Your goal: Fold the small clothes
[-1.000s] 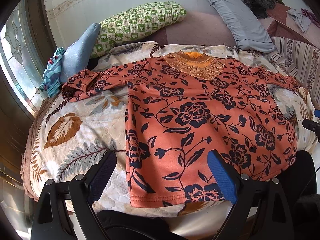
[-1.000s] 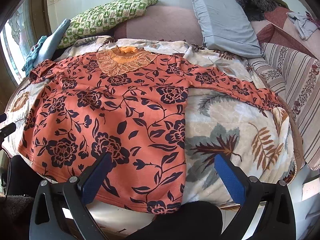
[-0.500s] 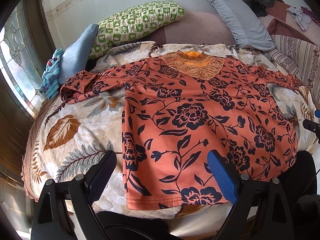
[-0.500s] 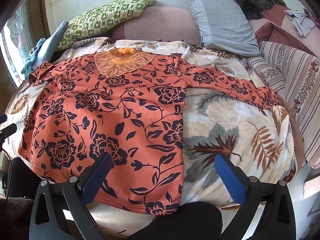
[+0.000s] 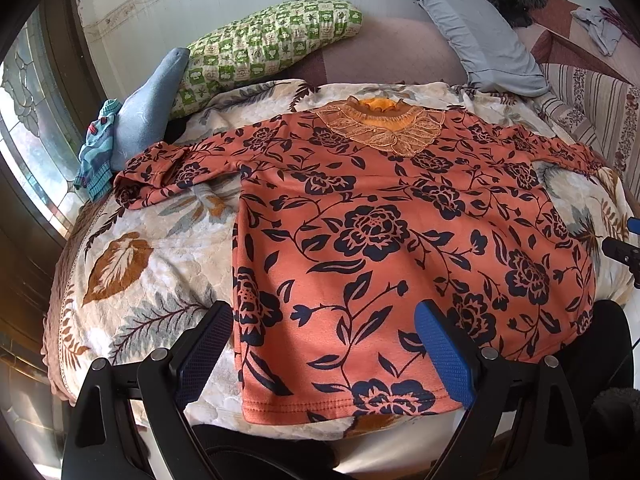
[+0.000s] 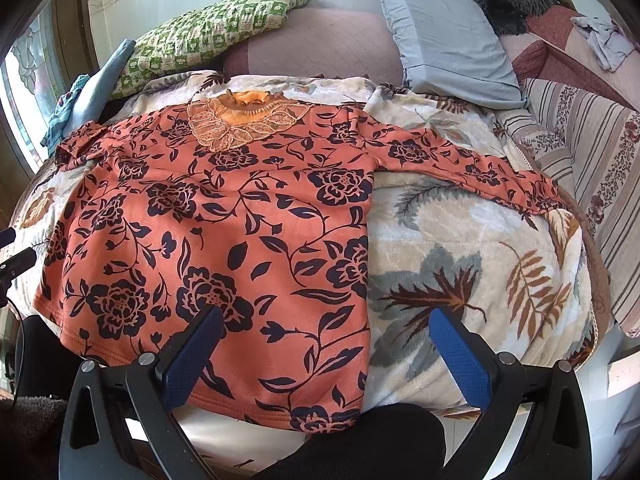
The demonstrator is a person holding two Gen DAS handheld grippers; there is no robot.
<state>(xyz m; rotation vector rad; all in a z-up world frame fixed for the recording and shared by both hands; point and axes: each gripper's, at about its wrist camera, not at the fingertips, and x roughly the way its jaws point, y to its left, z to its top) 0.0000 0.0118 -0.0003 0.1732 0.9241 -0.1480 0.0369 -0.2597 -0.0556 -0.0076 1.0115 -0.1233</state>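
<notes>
Lying flat across the middle of both frames is an orange floral top [image 5: 400, 248] [image 6: 224, 232], spread face up on a cream blanket with leaf prints [image 5: 132, 264] [image 6: 472, 248]. Its lace collar [image 5: 380, 128] [image 6: 244, 124] points toward the top of the frame, and its hem runs along the lower edge, near the blanket's front border. One sleeve [image 5: 176, 168] is bunched toward the left of the left wrist view; the other sleeve [image 6: 476, 168] stretches straight out to the right in the right wrist view.

Both tools are released and hold nothing. The left gripper [image 5: 324, 356] stands with its jaws spread wide over the hem's left corner, one finger above the blanket, the other above the cloth. The right gripper [image 6: 328, 352] is equally wide apart at the hem's right corner, straddling the side seam.

At the top of the frame, a green checked pillow [image 5: 264, 36] [image 6: 208, 28] and a grey-blue pillow [image 5: 476, 28] [image 6: 444, 28] lean against the wall. A striped cover [image 6: 592, 160] lies at the right edge.
</notes>
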